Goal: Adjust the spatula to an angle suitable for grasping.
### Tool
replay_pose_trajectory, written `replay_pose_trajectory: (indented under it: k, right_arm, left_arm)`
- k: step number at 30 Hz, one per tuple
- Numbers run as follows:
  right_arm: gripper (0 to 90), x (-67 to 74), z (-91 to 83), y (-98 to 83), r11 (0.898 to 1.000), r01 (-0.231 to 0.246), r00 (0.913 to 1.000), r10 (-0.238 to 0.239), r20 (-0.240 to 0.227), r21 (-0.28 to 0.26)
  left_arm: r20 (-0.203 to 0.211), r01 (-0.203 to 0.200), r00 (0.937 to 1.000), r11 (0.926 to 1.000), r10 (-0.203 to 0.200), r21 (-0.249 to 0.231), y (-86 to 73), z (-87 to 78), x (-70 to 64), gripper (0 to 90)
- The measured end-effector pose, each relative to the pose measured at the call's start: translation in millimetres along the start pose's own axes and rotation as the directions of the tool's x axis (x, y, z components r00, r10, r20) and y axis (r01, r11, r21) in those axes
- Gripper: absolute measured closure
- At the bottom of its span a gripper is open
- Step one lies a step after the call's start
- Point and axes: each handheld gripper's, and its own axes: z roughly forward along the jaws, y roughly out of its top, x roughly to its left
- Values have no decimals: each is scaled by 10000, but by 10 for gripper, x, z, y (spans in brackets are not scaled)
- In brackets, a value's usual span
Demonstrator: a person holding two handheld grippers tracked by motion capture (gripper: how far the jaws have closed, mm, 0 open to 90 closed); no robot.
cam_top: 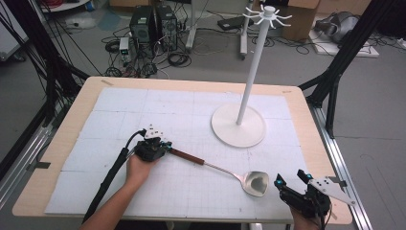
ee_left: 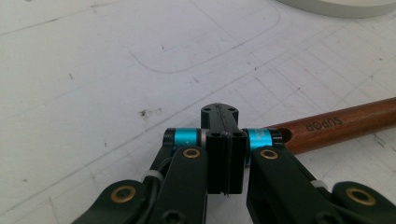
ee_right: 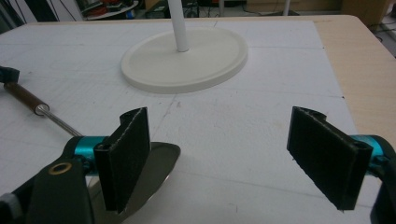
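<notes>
- Jaws of the left gripper [ee_left: 223, 140] are pressed fully together in its own view, pads flat against each other with nothing between them; the wooden handle [ee_left: 341, 125] passes just beside and behind the tips, not inside them. From the high view I cannot tell whether gripper and handle touch.
- Jaws of the right gripper [ee_right: 224, 158] stand wide apart and empty, with bare mat between the pads.
- Landmark: the long-handled spoon [cam_top: 218, 167], lying flat on the white gridded mat [cam_top: 143, 120].
- Nearest the person, the spoon's steel bowl [cam_top: 255, 183] lies at the front of the mat; the right gripper [cam_top: 292, 181] sits just beside it on the person's right, one pad overlapping the bowl's rim in the right gripper view.
- Up the spoon from the bowl, a thin steel shank joins the brown wooden handle, whose far end meets the left gripper [cam_top: 153, 146].
- Beyond the spoon stands a white rack stand [cam_top: 249, 76], its round base [cam_top: 239, 125] well apart from the shank and its hooked crown at the top of the pole.
- Handling judgement: rigid, light, weighted toward the bowl. The polished steel looks slippery and the shank narrow; the wooden handle offers the surer hold, taken across its width near the ferrule.
</notes>
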Motion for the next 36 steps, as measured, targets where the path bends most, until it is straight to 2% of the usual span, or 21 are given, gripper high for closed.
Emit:
replay_pose_trajectory:
  k: [5, 6, 9, 11, 12, 13, 14, 15, 16, 19, 20, 21, 22, 25, 26, 27, 29, 32, 36]
  right_arm:
    - [204, 3, 2, 1, 10000, 24, 10000, -24, -12, -6]
    - [204, 3, 1, 1, 10000, 23, 10000, -23, -12, -4]
    - [204, -3, -6, 1, 10000, 2, 10000, -2, -9, -32]
    - [205, -11, -3, -2, 10000, 13, 10000, -13, -16, -33]
    - [205, -12, -2, -4, 10000, 13, 10000, -13, -70, -15]
    - [205, -9, -1, -3, 10000, 9, 9999, -9, -102, 2]
    - [205, -9, -1, -3, 10000, 9, 9999, -9, -102, 2]
    - [206, -1, 3, 2, 10000, 88, 9998, -88, -151, -26]
    - [206, 7, 3, 4, 10000, 81, 9997, -81, -221, -12]
    - [260, 34, 4, 15, 9993, 356, 9986, -359, -388, -77]
    - [263, 48, 4, 21, 9985, 536, 9978, -539, -391, -100]
    - [263, 54, 10, 28, 9971, 753, 9964, -758, -390, -138]
    - [262, 64, 17, 33, 9969, 778, 9959, -783, -451, -125]
    - [240, 80, 43, 38, 9970, 759, 9955, -766, -556, -146]
    - [195, 95, 78, 45, 9986, 516, 9965, -522, -660, -111]
    - [193, 102, 85, 46, 9991, 429, 9968, -433, -678, -75]
    - [187, 114, 98, 53, 9992, 392, 9967, -395, -707, -48]
    - [177, 123, 110, 60, 9990, 437, 9967, -443, -680, -102]
    - [167, 136, 107, 58, 9987, 502, 9960, -500, -745, 9]
  left_arm:
    - [261, 83, 9996, 10000, -83, 16, -3, 13, -28, 892]
    - [257, 185, 9995, 9998, -183, -46, 2, -6, -24, 870]
    - [264, 655, 9976, 9960, -640, -607, 39, -141, 44, 712]
    - [265, 942, 9954, 9882, -916, -1206, 53, -275, 100, 616]
    - [323, 1074, 9941, 9826, -1037, -1513, 51, -350, 133, 555]
    - [470, 1231, 9921, 9740, -1162, -1901, 39, -425, 162, 514]
    - [470, 1231, 9921, 9740, -1162, -1901, 39, -425, 162, 503]
    - [721, 1406, 9894, 9575, -1263, -2518, -5, -578, 216, 479]
    - [818, 1436, 9887, 9506, -1257, -2752, -32, -647, 237, 449]
    - [900, 1328, 9900, 9322, -1085, -3366, -142, -839, 290, 374]
    - [900, 1328, 9900, 9322, -1085, -3366, -142, -839, 290, 322]
    - [795, 1183, 9922, 9272, -961, -3553, -221, -941, 317, 279]
    - [751, 1114, 9931, 9261, -902, -3603, -260, -987, 326, 237]
    - [694, 954, 9948, 9225, -748, -3739, -344, -1083, 344, 178]
    - [556, 713, 9970, 9158, -536, -3952, -437, -1177, 356, 178]
    - [509, 628, 9976, 9125, -461, -4042, -484, -1215, 365, 177]
    - [556, 702, 9971, 9059, -517, -4177, -553, -1271, 387, 176]
    - [360, 581, 9982, 9017, -472, -4285, -577, -1321, 423, 177]
    - [218, 454, 9990, 9036, -399, -4259, -636, -1334, 407, 181]
